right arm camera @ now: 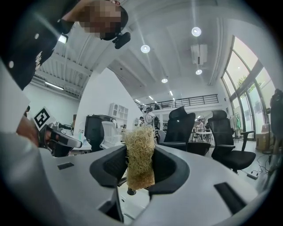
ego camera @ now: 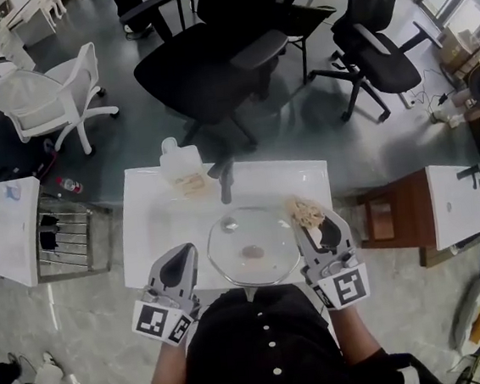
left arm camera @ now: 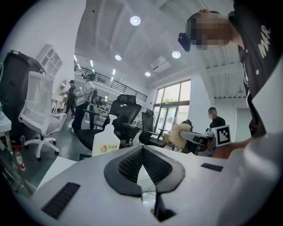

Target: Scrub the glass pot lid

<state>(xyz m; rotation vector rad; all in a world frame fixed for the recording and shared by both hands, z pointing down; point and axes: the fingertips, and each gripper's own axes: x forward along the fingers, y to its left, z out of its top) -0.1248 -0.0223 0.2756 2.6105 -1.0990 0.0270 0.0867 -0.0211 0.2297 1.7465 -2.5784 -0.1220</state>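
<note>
**Lid at near desk edge; scrubber in right grip**

The left hand-held gripper [ego camera: 183, 254] has its jaws fully together with nothing between them. It sits over the white desk [ego camera: 146, 231], just left of the round glass pot lid [ego camera: 253, 247]. The right hand-held gripper [ego camera: 310, 225] is clamped on a straw-coloured fibrous scrubber [ego camera: 304, 212] at the lid's right rim; contact with the glass cannot be told.

The lid lies flat between the two grippers, its near rim at the desk's front edge, which is partly covered by the person's torso. The desk is bare left of the lid.

At the far edge stand a translucent pump bottle [ego camera: 179, 162] and a black upright fixture [ego camera: 226, 182] that is hard to identify. Black office chairs [ego camera: 208, 54] stand close beyond.
</note>
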